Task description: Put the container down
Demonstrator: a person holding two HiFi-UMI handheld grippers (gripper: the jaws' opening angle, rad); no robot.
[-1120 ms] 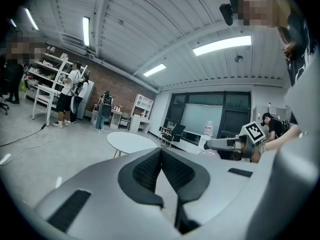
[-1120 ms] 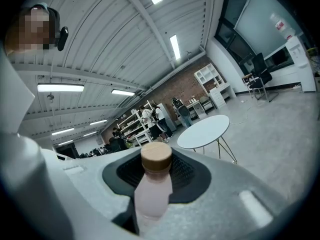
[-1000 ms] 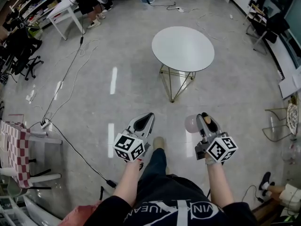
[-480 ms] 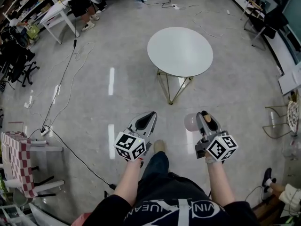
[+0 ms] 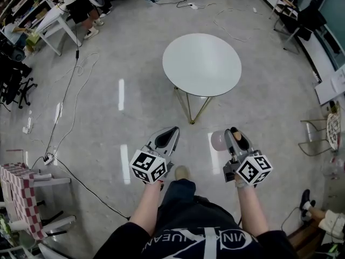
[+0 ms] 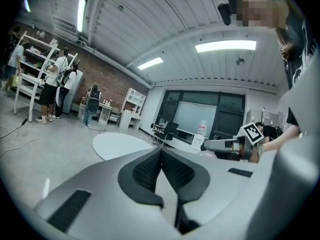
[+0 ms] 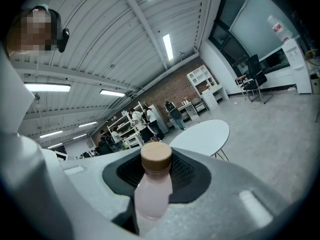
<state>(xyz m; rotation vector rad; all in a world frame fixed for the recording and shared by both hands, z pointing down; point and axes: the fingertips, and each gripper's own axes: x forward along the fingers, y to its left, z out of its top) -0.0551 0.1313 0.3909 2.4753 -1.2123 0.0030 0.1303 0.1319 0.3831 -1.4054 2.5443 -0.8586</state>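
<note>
Far left, thin black cables (image 5: 63, 99) trail over the glossy grey floor (image 5: 124, 47). 2 hand-held grippers hang above a wide stretch of that floor, well short of the near edge of the 1 round white table (image 5: 202, 63), which stands on thin gold wire legs. The left gripper (image 5: 172, 129) has its ribbed black pads pressed together with nothing between them. The right gripper (image 5: 233, 132) is clamped on the 1 pale pink plastic bottle (image 5: 218, 141) near its tan cap. The bottle is in the air, its body showing at that gripper's left side.
</note>
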